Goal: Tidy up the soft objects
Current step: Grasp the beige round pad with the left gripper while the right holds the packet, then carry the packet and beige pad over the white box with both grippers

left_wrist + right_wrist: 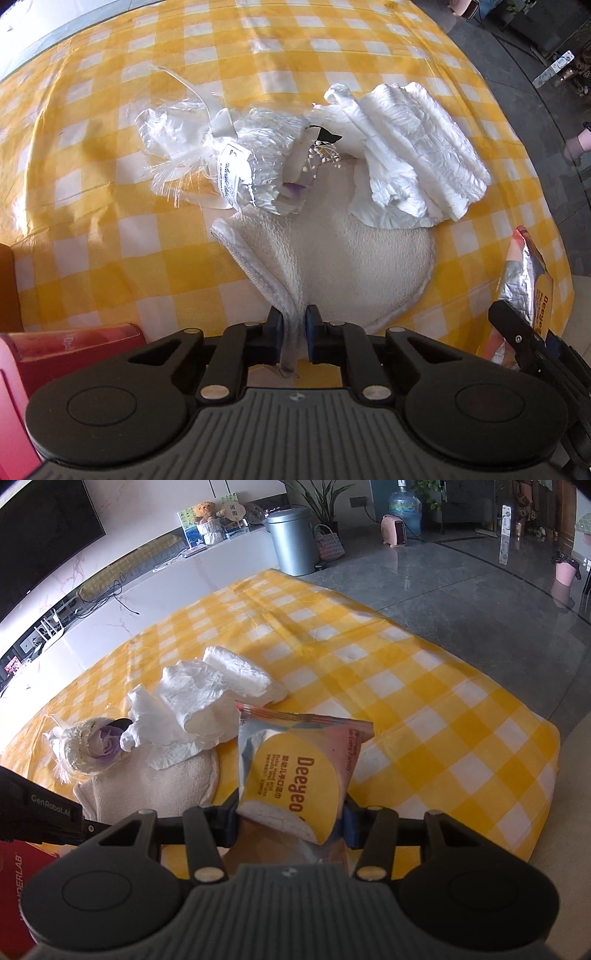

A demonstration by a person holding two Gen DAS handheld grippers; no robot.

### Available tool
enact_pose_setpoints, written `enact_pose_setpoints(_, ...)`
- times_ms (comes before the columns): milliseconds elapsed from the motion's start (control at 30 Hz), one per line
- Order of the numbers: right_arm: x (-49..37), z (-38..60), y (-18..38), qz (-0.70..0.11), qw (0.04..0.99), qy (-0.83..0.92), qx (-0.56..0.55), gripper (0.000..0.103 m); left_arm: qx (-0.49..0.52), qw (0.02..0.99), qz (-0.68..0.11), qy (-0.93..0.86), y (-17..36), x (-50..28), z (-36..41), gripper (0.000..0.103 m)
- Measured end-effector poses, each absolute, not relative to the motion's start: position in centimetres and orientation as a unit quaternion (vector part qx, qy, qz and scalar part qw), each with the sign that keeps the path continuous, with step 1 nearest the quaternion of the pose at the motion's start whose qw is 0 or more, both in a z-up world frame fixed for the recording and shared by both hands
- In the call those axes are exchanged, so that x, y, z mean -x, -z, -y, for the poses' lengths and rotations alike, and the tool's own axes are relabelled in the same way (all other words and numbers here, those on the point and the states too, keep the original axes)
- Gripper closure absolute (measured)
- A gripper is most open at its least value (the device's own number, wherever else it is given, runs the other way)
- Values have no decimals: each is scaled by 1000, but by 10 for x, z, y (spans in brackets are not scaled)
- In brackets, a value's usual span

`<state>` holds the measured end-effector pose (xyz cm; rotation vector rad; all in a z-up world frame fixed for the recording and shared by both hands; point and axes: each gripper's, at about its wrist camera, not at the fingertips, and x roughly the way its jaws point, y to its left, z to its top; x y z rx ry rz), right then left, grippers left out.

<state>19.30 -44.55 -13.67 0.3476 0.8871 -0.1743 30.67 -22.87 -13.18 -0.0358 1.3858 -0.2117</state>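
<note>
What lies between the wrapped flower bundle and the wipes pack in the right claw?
In the right wrist view, crumpled white diapers lie between the flower bundle and the wipes pack, overlapping a cream towel.

Fluffy cream terry towel (332,254) — crinkled white diapers (417,155), soft and matt; glossy clear cellophane wrap (207,140); shiny foil-lined wipes pack (295,760); smooth checked tablecloth (147,251).

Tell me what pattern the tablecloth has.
The tablecloth is a yellow and white check, clearest in the right wrist view.
</note>
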Motion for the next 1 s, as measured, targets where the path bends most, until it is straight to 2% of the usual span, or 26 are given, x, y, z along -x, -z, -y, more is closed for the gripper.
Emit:
enact_pose_setpoints(167, -194, 441, 132, -422, 889, 76, -161, 52, -27, 792, -595, 131, 97, -286, 232, 91)
enact_pose_setpoints(600, -192, 437, 126, -416, 893, 76, -156, 52, 17, 836, -513, 194, 14, -225, 197, 97)
enact_pose_setpoints(1000, -194, 427, 112, -401, 902, 47, -154, 52, 26, 846, -494, 199, -15, -212, 186, 97)
